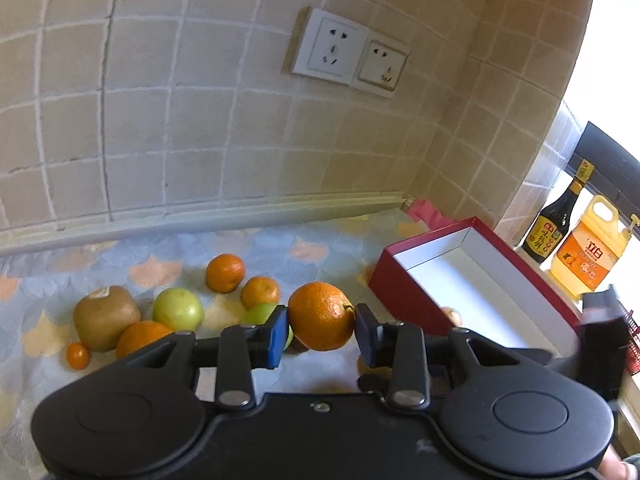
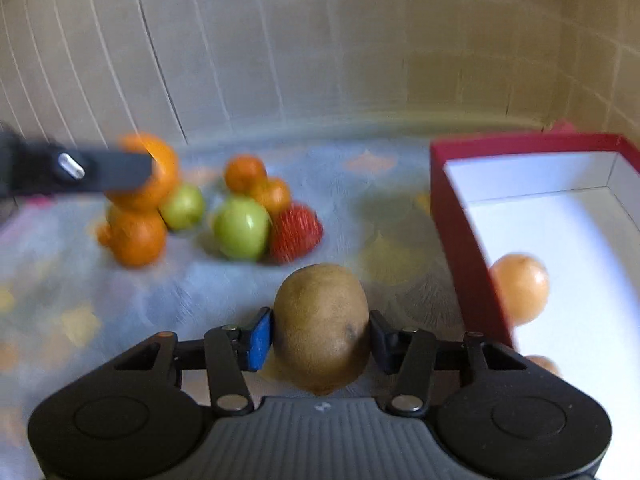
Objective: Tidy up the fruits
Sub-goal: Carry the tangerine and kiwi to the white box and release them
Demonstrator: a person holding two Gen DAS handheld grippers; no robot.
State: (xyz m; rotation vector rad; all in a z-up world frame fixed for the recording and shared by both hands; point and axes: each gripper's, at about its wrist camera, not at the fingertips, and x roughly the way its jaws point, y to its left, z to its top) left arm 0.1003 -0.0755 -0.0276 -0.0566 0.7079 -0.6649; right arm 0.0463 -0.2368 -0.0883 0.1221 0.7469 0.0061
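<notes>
Blue pads on your left gripper [image 1: 321, 330] are clamped on a mandarin [image 1: 320, 316], one pad on each side of the fruit, at the centre of the left wrist view. The jaws stand only as wide as the mandarin itself, and it hides part of a green apple [image 1: 260, 314] behind it.

Your right gripper [image 2: 321, 338] is grasping a kiwi [image 2: 321, 326] in the lower middle of the right wrist view, pads pressed to both its flanks; the kiwi's lower end is cut off by the gripper body.

To the left in the left wrist view, the loose fruit lies on the patterned cloth [image 1: 280, 248]: a second kiwi [image 1: 105, 316], another green apple [image 1: 178, 308], two small mandarins [image 1: 225, 278] and a tiny orange fruit [image 1: 77, 355] at the lower left, possibly a kumquat. Another orange [image 1: 140, 336] is half hidden by the gripper frame.

The red box [image 1: 400, 292] with its white lining sits open at the right of both views. In the right wrist view an orange fruit [image 2: 520, 288] lies inside it, just behind the near red wall. That view is smeared, so the red netted thing [image 2: 295, 232] beside the apples is hard to name. A dark bottle [image 1: 554, 226] and a yellow jug [image 1: 588, 248] stand at the far right edge of the left wrist view.
</notes>
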